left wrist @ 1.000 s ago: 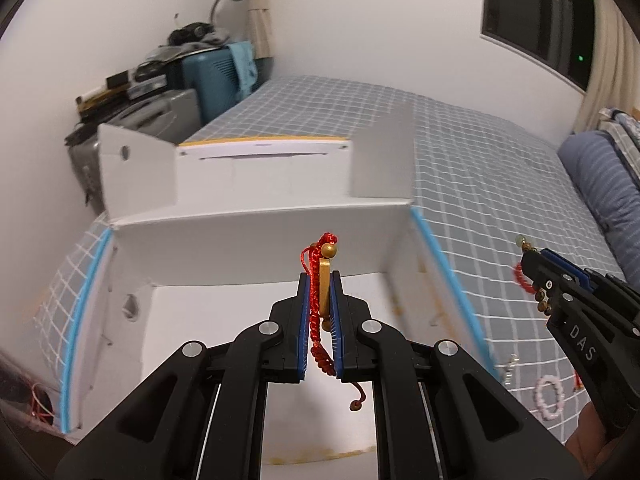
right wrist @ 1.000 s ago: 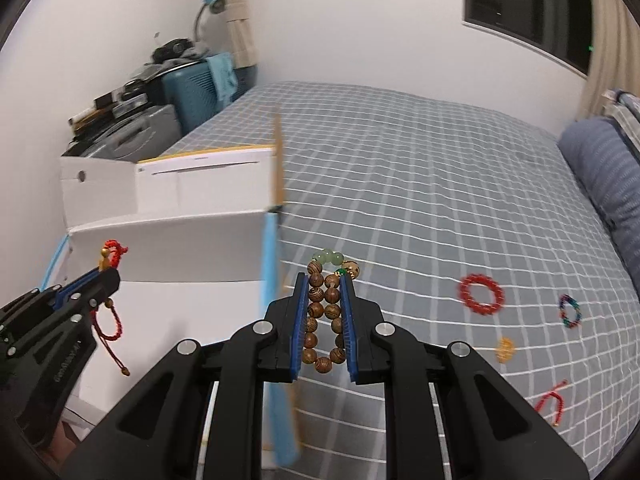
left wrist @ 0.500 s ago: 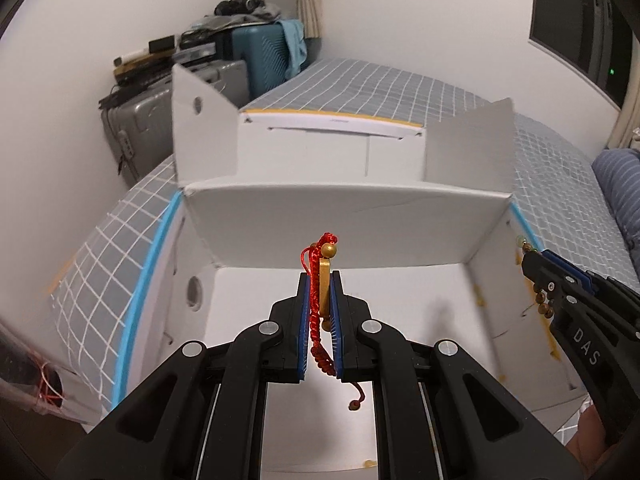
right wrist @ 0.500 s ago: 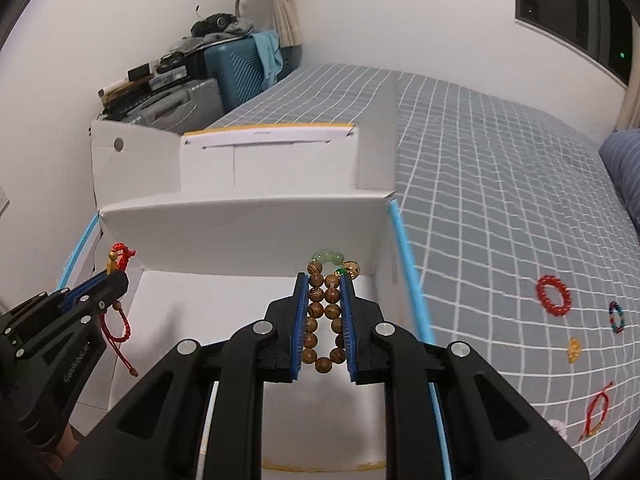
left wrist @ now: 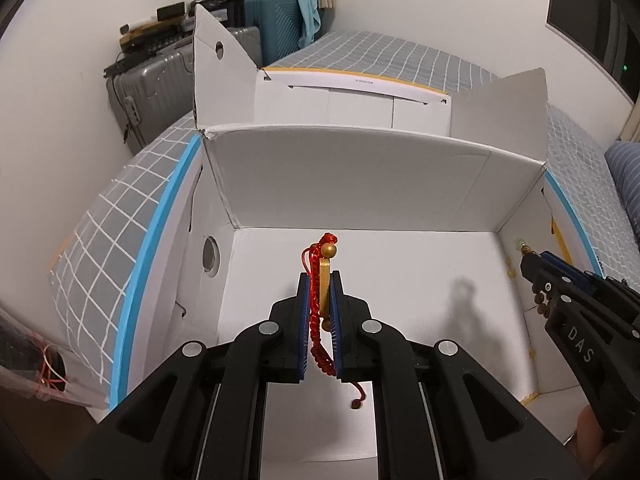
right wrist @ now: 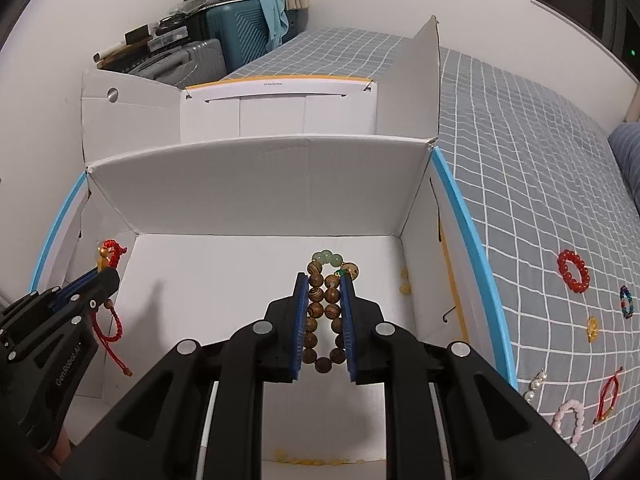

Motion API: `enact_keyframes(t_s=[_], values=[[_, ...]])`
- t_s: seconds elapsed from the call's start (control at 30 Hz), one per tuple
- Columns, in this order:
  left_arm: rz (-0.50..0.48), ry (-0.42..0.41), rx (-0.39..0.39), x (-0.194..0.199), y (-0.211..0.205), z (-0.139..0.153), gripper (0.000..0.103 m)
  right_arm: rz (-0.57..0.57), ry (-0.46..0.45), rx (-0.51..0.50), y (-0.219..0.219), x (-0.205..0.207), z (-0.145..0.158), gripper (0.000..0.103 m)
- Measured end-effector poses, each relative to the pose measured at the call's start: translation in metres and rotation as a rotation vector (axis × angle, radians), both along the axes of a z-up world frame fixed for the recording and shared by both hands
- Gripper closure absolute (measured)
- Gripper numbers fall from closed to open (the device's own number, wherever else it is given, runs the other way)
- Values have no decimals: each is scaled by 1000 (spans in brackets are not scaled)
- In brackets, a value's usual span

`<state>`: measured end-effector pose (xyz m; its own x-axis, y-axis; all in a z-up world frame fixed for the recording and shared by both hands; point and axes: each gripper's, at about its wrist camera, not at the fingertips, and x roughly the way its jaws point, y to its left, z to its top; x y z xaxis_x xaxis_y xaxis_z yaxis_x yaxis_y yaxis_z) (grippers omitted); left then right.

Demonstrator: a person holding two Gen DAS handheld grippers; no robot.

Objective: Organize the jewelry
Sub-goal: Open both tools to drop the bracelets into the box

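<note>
A white cardboard box (left wrist: 360, 184) with open flaps sits on the grey checked bed; it also shows in the right wrist view (right wrist: 260, 184). My left gripper (left wrist: 320, 300) is shut on a red cord bracelet (left wrist: 318, 344) with a gold charm, held over the box's inside. It shows at the left of the right wrist view (right wrist: 106, 276). My right gripper (right wrist: 324, 300) is shut on a brown wooden bead bracelet (right wrist: 324, 312) with green beads, also over the box's inside. It shows at the right of the left wrist view (left wrist: 528, 264).
Several loose bracelets lie on the bed right of the box: a red bead ring (right wrist: 574, 271), a dark multicolour one (right wrist: 626, 302), a gold piece (right wrist: 592, 328), pearls (right wrist: 536, 386), a pink one (right wrist: 570, 420), a red cord (right wrist: 608, 398). Suitcases (left wrist: 256, 12) stand by the far wall.
Both grippers have moved left and forward with their bracelets, from beside the box's right edge to above its inside. Both have stayed shut.
</note>
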<state>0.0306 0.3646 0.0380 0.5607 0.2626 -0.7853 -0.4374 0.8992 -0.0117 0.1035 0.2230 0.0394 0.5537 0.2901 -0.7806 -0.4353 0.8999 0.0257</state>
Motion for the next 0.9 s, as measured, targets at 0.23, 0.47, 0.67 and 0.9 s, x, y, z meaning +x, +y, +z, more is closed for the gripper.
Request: enact_keyframes(t_s=[0.23, 0.47, 0.67, 0.9], values=[[8, -5, 8, 1, 2, 2, 92, 10, -14, -10, 3, -1, 3, 74], [30, -49, 58, -4, -4, 16, 39, 15, -61, 6, -3, -8, 15, 36], [26, -80, 62, -7, -7, 24, 28, 11, -93, 19, -12, -10, 28, 24], [21, -115, 75, -7, -21, 35, 11, -12, -132, 41, -34, -12, 43, 8]])
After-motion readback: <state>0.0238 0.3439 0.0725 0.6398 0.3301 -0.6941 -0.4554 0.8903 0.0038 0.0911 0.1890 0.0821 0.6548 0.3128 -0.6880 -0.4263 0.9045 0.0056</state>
